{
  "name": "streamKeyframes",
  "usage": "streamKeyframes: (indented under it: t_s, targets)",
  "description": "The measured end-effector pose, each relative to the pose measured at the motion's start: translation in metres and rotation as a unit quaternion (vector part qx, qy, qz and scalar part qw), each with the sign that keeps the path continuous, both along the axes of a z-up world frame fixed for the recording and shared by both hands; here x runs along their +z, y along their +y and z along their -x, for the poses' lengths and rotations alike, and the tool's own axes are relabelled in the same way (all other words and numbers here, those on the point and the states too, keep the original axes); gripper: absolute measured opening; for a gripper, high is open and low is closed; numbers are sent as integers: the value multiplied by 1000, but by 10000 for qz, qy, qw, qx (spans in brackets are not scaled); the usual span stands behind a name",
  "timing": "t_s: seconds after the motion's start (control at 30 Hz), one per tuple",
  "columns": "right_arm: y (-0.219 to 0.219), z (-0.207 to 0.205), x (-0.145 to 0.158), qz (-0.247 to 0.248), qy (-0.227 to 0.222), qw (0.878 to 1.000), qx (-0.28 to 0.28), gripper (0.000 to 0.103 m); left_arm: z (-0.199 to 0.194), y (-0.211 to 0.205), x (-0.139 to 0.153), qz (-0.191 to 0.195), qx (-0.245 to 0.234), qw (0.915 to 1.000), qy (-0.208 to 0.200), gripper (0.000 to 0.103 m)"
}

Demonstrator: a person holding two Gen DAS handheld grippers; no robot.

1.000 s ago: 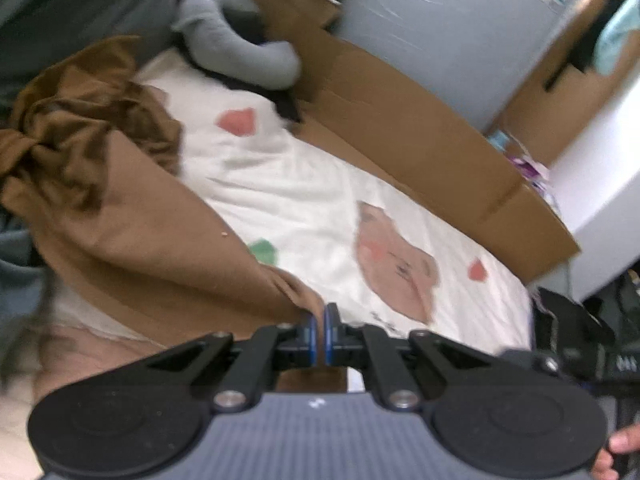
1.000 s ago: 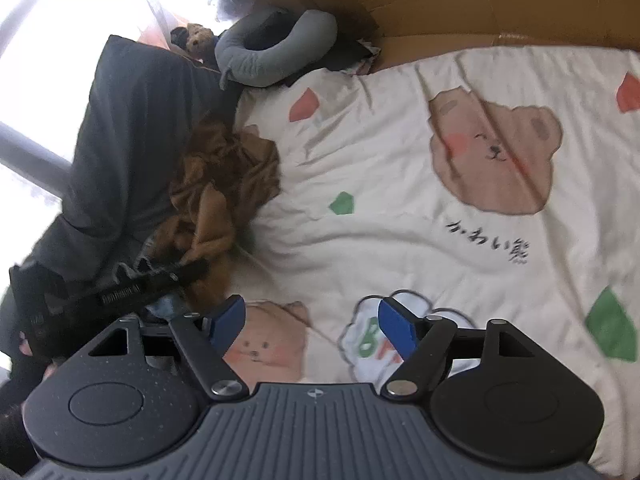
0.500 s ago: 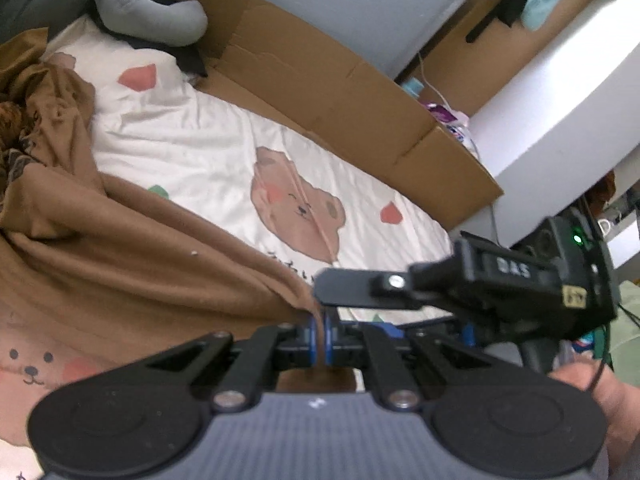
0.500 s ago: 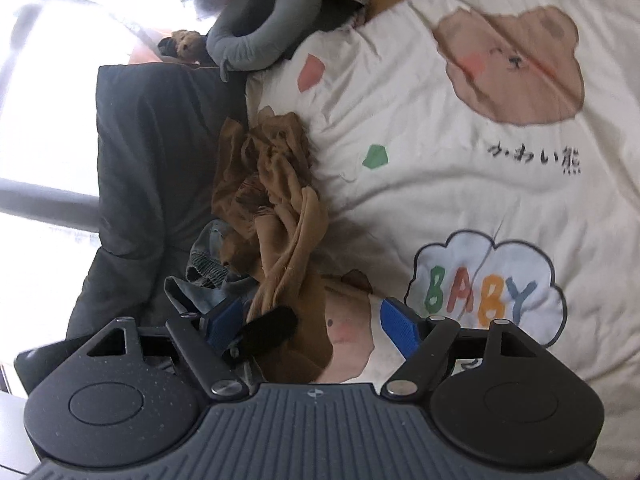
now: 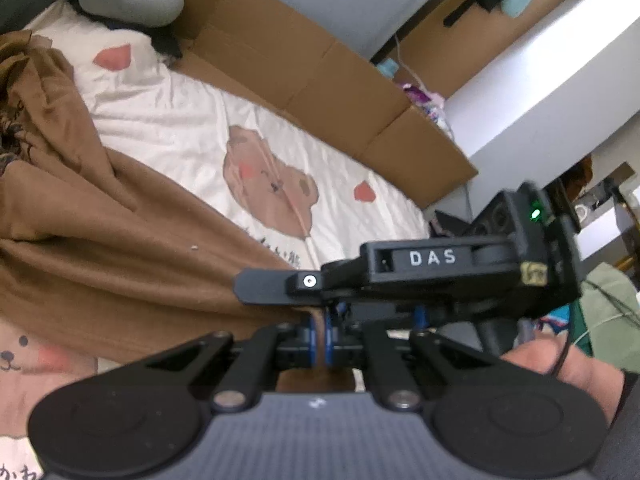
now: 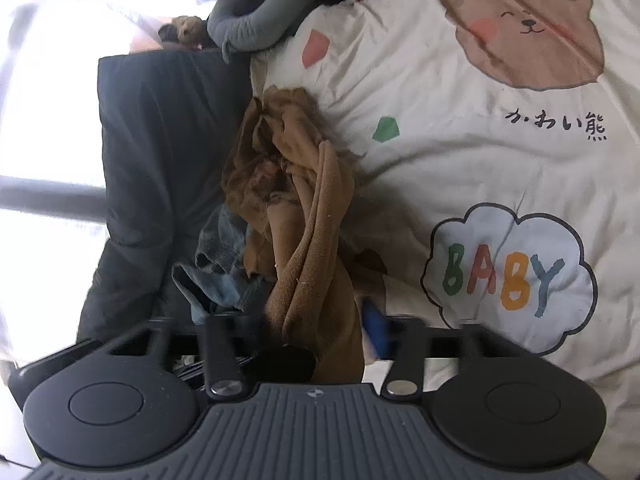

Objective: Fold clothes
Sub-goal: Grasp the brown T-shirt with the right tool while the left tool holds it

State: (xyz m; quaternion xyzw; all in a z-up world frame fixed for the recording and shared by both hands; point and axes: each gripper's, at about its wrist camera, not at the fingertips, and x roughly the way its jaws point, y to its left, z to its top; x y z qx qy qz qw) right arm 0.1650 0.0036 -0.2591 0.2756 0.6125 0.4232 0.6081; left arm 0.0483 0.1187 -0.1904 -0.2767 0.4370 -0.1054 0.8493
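Brown cloth, a crumpled garment (image 5: 100, 248), is spread across the left half of the left wrist view, on a cream bedsheet (image 5: 168, 112) printed with bears. Its near edge is pinched between the blue pads of the left tool (image 5: 319, 340), whose jaws are pressed together on the fabric at lower centre. In the right wrist view the same garment (image 6: 312, 216) runs as a twisted band from mid-frame down to the right tool (image 6: 320, 332). The jaws of that tool have just been closing with the cloth between them; whether the pads already press on it cannot be told, since the left pad seems hidden behind the fabric. A blue denim piece (image 6: 220, 268) is seen just left of the band. Brown cardboard (image 5: 304, 76) is stood along the bed's far edge.
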Motion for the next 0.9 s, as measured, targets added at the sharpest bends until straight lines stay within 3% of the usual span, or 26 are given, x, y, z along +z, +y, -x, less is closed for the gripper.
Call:
streamKeyframes:
  t_s: [0.07,0.13,0.37,0.47,0.6,0.73,0.9]
  targets:
    - [2,2,3,49,-105,9999,79,16,1,3,-3,62,-14,9999,99,7]
    - [3,3,5,157,-196,9996,123,9,3,8,-6,168,-65,9996,220,15]
    - [-11,2,4,489,-357,9982,-32,3,19,29,-7,-357,-50,9983,464,48]
    - [-21,-3,9,724,-556,9955,-237,2,24,52,-8,-735,309,9954,540,59]
    - [-32,-13,17,949,-733,9922,-331,2,28,86,-14,-1269,955,9845,742,64]
    - [-45,-23,22,1172,-827,9885,-474,2,31,117,-24,-1795,1521,9676,917,71]
    - [-62,-33,22,1401,-916,9841,-598,2,28,129,-47,-2160,1688,9550,1134,72]
